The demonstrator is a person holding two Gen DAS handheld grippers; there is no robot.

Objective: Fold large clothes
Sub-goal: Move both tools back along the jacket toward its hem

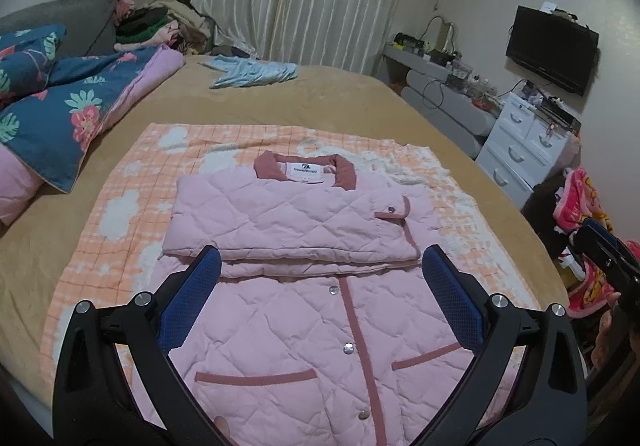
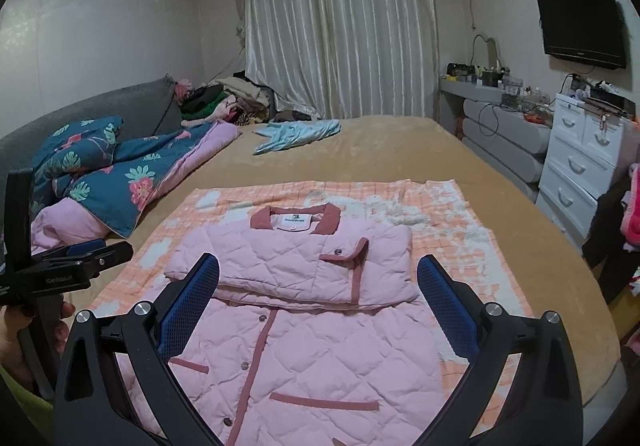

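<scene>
A pink quilted jacket [image 1: 296, 318] [image 2: 304, 350] with dark pink trim and snap buttons lies front-up on an orange checked blanket [image 1: 120, 214] [image 2: 452, 230] on the bed. Its sleeves are folded across the chest into a flat band just below the collar [image 1: 304, 166] [image 2: 296, 218]. My left gripper [image 1: 320, 266] hovers open over the jacket's middle, nothing between its blue pads. My right gripper [image 2: 318, 274] is likewise open above the jacket and holds nothing. The left gripper [image 2: 76, 262] also shows at the left edge of the right wrist view, held by a hand.
A tan bedspread [image 1: 328, 102] covers the bed. A blue floral quilt [image 1: 60, 106] lies bunched at the left, and a light blue garment [image 1: 252, 72] lies near the far edge. White drawers [image 1: 520, 150] and a grey dresser stand to the right, a wall TV [image 1: 552, 50] above.
</scene>
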